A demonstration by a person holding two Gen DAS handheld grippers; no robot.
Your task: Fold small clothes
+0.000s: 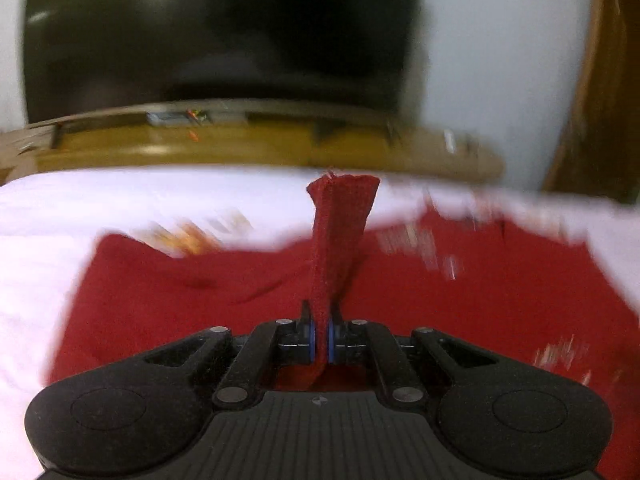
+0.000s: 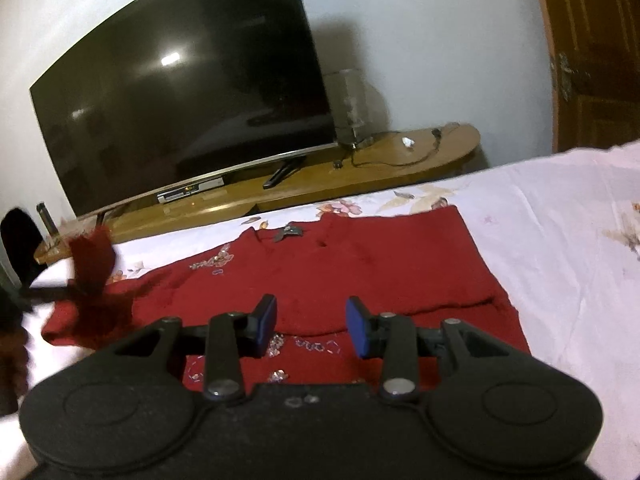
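A: Red knitted garment (image 2: 384, 264) lies spread flat on a bed covered by a white sheet (image 2: 560, 240) with a faint flower print. Small silvery beadwork dots the cloth. One part is folded over across the middle.

B: Where on the bed does it sit?

A: Near the far edge, the edge facing a low wooden stand (image 2: 400, 160) that carries a large dark television (image 2: 180, 92).

B: What are the tongs doing?

A: The left gripper (image 1: 322, 336) is pinched together on a strip of the red garment (image 1: 340, 224). That strip stands up from between its blue pads (image 1: 313, 338), lifted off the rest of the cloth. Its view is blurred. From the right wrist view, the lifted red piece shows at the left edge of the bed, smeared.

B: And the right one?

A: The right gripper (image 2: 312, 326) hovers over the near part of the garment, its blue pads (image 2: 358, 332) apart, with nothing between them.
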